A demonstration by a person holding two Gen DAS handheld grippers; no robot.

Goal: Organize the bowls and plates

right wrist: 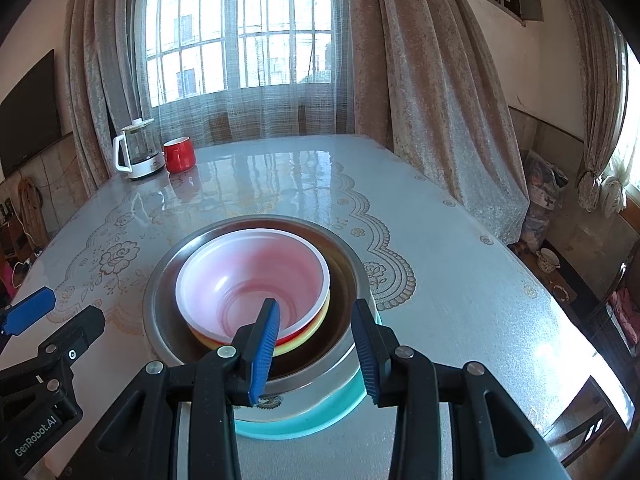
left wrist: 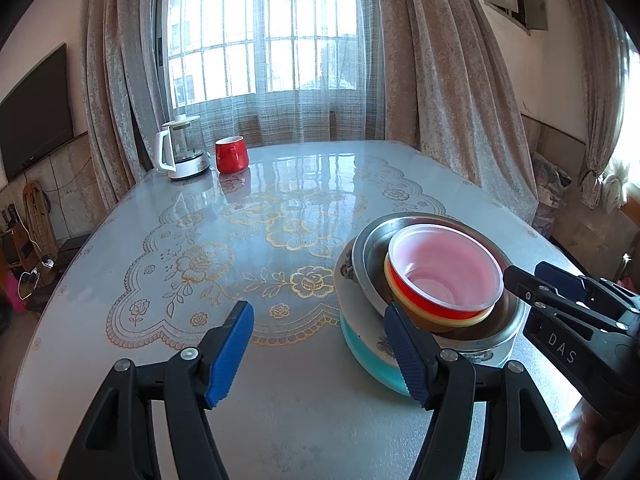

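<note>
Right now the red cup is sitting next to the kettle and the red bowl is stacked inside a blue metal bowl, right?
Nearly. The red cup does sit beside the kettle, and the red bowl is stacked, but the metal bowl around it is silver, not blue. The right wrist view shows it.

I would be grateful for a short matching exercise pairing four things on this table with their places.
Things:
1. red plastic bowl
2. steel bowl
3. teal plate
4. red mug

Places:
A. at the bottom of the stack
B. at the far end of the table, beside the kettle
C. topmost in the stack
D. under the plastic bowls, on the plates

Pairs: 1-C, 2-D, 3-A, 4-B
</note>
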